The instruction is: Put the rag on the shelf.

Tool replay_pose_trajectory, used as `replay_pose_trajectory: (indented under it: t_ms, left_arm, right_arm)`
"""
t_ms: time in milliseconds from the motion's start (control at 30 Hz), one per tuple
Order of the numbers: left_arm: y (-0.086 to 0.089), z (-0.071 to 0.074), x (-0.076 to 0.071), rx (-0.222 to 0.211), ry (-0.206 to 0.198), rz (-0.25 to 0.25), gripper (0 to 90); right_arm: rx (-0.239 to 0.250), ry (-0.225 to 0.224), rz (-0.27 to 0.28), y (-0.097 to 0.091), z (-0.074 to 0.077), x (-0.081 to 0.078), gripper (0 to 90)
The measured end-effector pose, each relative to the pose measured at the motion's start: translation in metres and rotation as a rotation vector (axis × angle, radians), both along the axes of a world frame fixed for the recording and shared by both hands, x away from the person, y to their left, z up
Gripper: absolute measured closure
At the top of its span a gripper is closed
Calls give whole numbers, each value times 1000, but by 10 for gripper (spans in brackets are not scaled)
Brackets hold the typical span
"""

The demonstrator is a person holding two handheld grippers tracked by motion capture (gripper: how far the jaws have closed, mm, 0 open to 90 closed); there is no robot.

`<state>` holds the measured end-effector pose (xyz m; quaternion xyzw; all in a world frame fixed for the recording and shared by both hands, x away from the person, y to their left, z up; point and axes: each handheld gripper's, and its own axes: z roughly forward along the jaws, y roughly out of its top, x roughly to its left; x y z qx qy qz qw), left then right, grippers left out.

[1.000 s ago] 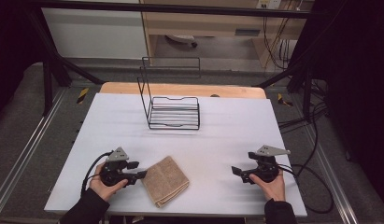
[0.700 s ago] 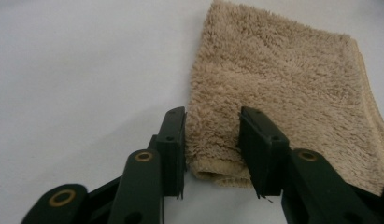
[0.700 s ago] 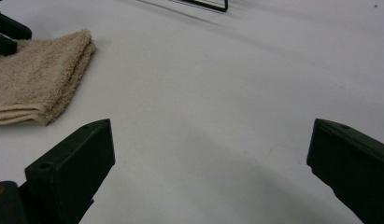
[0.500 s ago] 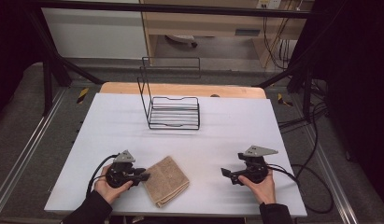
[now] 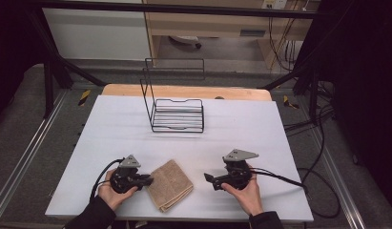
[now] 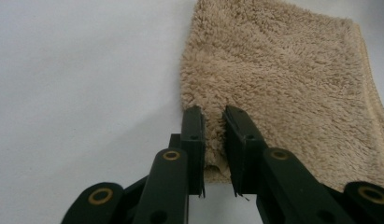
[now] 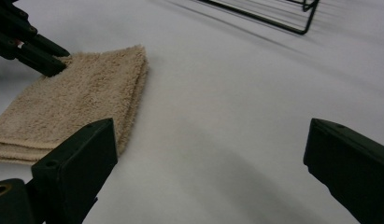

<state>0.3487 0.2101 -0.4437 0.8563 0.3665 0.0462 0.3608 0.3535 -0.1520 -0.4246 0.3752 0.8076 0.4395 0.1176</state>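
Left tool [image 6: 213,140] on towel [image 6: 283,79] edge

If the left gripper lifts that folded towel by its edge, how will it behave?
The towel looks soft and fluffy, so it will probably droop and unfold. It is likely light. Its fuzzy pile should resist slipping from the left gripper, whose jaws have just been closing on its edge.

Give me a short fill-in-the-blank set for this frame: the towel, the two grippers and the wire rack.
1. The left gripper has its jaws closed on an edge of the folded ____ towel.
2. The right gripper stands ____, nothing between its jaws.
3. The black wire rack on the white table holds ____.
4. In the high view the towel lies ____ the two grippers.

Missing words: beige; open; nothing; between
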Motion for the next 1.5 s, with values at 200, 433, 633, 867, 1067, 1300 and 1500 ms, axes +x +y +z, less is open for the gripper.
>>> replay_pose_trajectory:
  t_ms: [200,433,633,867,1067,1300,1500]
  left_arm:
    - [-1,0,0,8,-4,1,786]
    - [-2,0,0,19,-9,-2,790]
    - [-1,0,0,19,-11,-8,788]
    - [-2,0,-1,25,-18,-15,786]
    - [-2,1,-1,29,-25,-20,791]
    - [-1,1,-1,17,-15,-9,815]
    - [0,2,-1,4,-8,1,840]
  right_arm:
    - [-23,30,9,24,-3,-3,36]
    - [-9,70,46,47,-9,-5,224]
    - [-25,93,60,62,-17,-8,378]
    - [-31,135,66,68,-23,-10,516]
    - [-27,167,69,70,-27,-12,619]
    - [-3,211,66,72,-29,-14,755]
    - [10,224,78,71,-26,-12,848]
